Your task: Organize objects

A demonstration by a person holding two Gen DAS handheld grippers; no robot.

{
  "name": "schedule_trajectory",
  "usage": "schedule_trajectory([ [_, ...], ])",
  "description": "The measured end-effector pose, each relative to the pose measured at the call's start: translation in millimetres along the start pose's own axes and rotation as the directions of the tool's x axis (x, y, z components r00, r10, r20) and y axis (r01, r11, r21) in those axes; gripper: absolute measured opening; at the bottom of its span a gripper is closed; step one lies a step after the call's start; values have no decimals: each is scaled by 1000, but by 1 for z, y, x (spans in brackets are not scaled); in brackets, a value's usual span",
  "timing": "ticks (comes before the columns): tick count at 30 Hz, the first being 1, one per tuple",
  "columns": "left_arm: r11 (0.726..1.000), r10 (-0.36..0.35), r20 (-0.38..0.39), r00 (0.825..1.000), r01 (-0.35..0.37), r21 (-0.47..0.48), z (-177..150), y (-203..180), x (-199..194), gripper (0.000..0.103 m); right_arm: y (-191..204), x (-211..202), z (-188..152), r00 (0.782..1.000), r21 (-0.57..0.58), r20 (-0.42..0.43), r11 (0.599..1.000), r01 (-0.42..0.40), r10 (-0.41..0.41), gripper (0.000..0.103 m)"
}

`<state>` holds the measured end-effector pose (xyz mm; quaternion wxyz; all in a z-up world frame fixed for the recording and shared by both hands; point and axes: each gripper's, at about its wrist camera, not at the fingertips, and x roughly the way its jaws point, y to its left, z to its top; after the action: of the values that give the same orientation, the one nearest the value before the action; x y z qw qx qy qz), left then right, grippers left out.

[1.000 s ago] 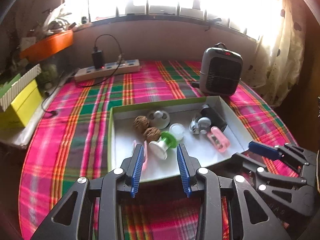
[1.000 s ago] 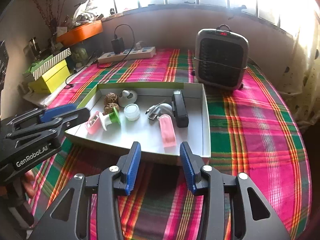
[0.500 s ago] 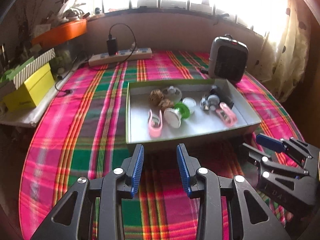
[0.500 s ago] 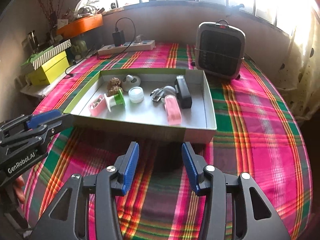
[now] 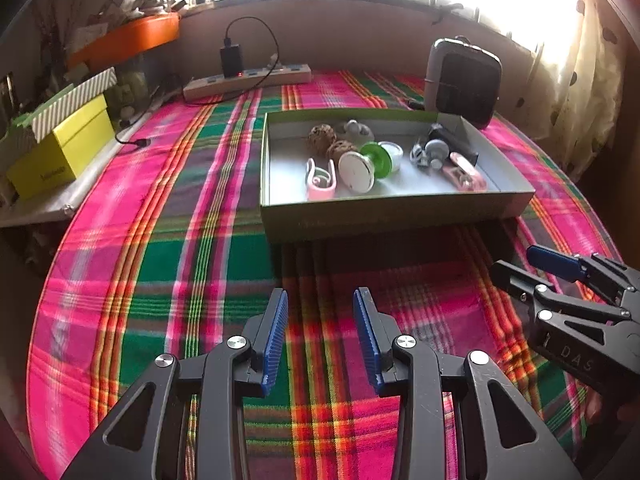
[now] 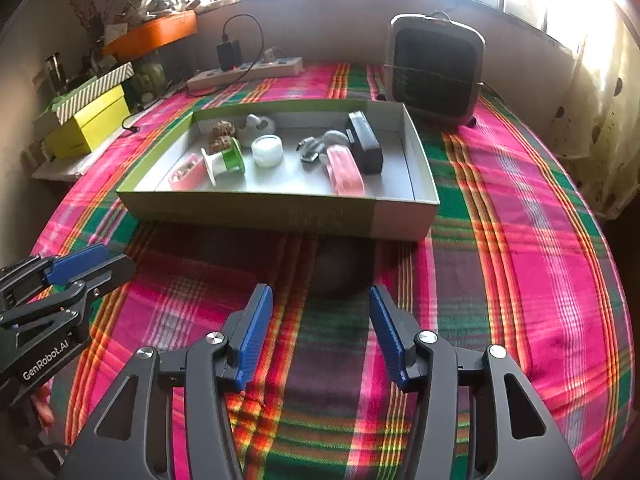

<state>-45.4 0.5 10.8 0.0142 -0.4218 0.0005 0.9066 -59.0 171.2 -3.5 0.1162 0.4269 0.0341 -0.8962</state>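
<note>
A shallow green-sided box (image 5: 384,210) (image 6: 280,210) sits on the plaid cloth and holds several small items: two brown balls (image 5: 322,134), a white-and-green spool (image 5: 362,164) (image 6: 224,160), a pink clip (image 5: 320,178), a white jar (image 6: 267,151), a pink case (image 6: 345,170) and a black case (image 6: 364,142). My left gripper (image 5: 320,320) hovers open over the cloth in front of the box, nothing between its fingers. My right gripper (image 6: 320,320) hangs in front of the box too, its jaws opening with nothing between them. Each gripper also shows at the edge of the other's view.
A grey space heater (image 5: 464,80) (image 6: 434,74) stands behind the box at right. A power strip (image 5: 248,80) with a plugged charger lies at the back. A yellow box (image 5: 60,152) and an orange tray (image 5: 132,38) sit at the left. Curtains (image 5: 580,60) hang at right.
Both grippers have drawn back from the box and sunk toward the cloth; the box now looks smaller and farther. The right gripper's fingers stand wider apart than before.
</note>
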Motion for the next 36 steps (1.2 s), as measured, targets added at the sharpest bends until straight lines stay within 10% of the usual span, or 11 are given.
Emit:
schedule_trajectory([
  [36,1000,4,4,1000,-4,-2,-13,-5,2,38,-3,-6,-16,998,12,-15,998,67,-67,68],
])
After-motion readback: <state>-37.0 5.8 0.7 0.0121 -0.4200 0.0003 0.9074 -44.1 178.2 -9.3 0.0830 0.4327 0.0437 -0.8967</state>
